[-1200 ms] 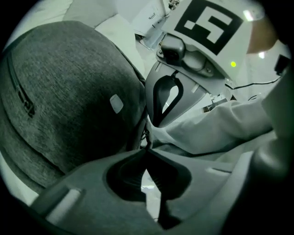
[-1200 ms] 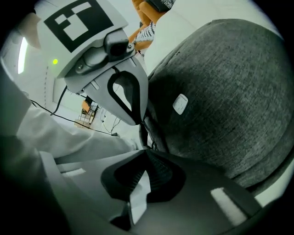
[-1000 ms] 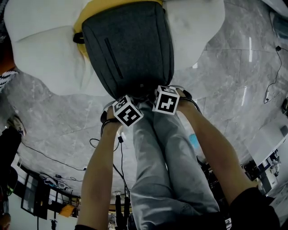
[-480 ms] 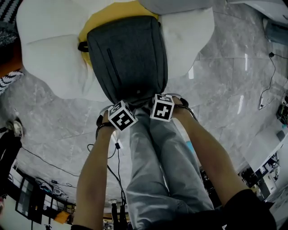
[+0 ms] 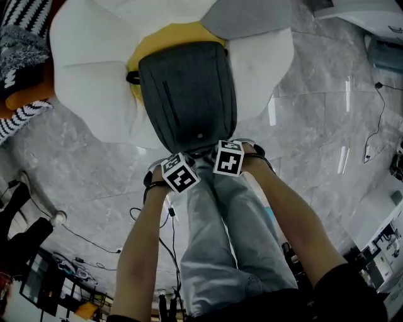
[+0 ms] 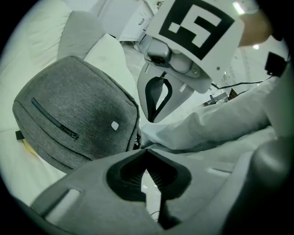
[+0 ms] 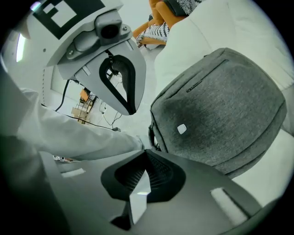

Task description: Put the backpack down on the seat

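A dark grey backpack (image 5: 189, 94) lies on the white, petal-shaped seat (image 5: 88, 82) over its yellow centre. Its near end sticks out between two petals. My left gripper (image 5: 184, 162) and right gripper (image 5: 225, 151) meet side by side at that near end, both shut on the dark straps there. In the left gripper view the closed tips (image 6: 146, 149) touch a strap beside the backpack (image 6: 73, 119), with the right gripper (image 6: 156, 98) just beyond. In the right gripper view the closed tips (image 7: 146, 151) reach the strap under the backpack (image 7: 220, 114).
The person's legs in pale jeans (image 5: 220, 239) stand right behind the grippers. The floor is grey marble with cables (image 5: 75, 236) trailing at left. A black-and-white striped and orange thing (image 5: 25, 94) sits beside the seat's left. A grey cushion (image 5: 245, 16) lies at its far side.
The backpack and both grippers sit a little farther out and smaller in view, and more of the seat shows around the bag. Both jaws stay shut at its near end.
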